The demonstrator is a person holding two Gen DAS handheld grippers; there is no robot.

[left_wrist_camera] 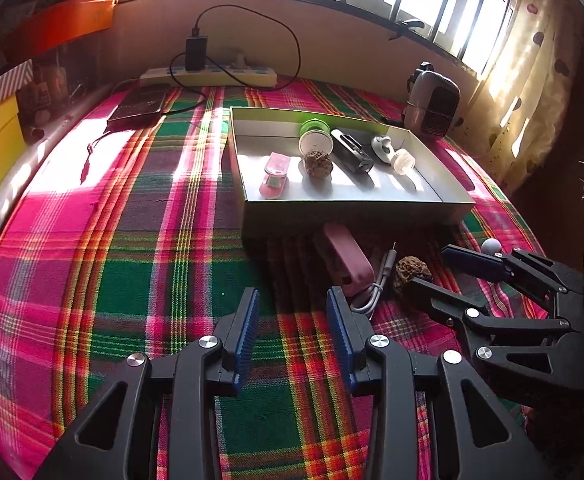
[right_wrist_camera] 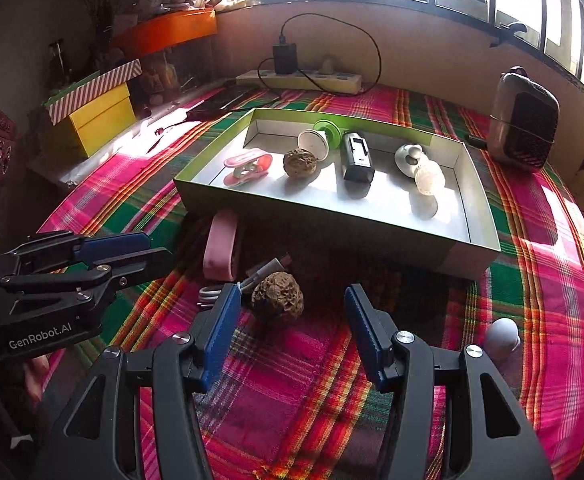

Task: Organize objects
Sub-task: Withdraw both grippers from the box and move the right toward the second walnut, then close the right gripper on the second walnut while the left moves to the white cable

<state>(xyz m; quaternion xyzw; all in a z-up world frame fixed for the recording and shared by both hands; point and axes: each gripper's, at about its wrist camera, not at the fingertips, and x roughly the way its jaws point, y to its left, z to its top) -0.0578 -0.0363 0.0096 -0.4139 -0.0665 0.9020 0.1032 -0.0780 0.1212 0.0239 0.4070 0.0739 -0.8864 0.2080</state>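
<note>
While both tools gape, a walnut [right_wrist_camera: 277, 297] waits — untouched.

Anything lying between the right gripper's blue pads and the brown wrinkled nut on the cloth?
Nothing: only bare plaid cloth separates right gripper from nut, right wrist view.

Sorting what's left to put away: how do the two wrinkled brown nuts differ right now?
The nut in the box lies inside the tray, in sunlight, beside a pink clip. The nut on the cloth lies outside it, in shadow, just ahead of the open right gripper. Both look alike: brown, round, deeply wrinkled.
</note>
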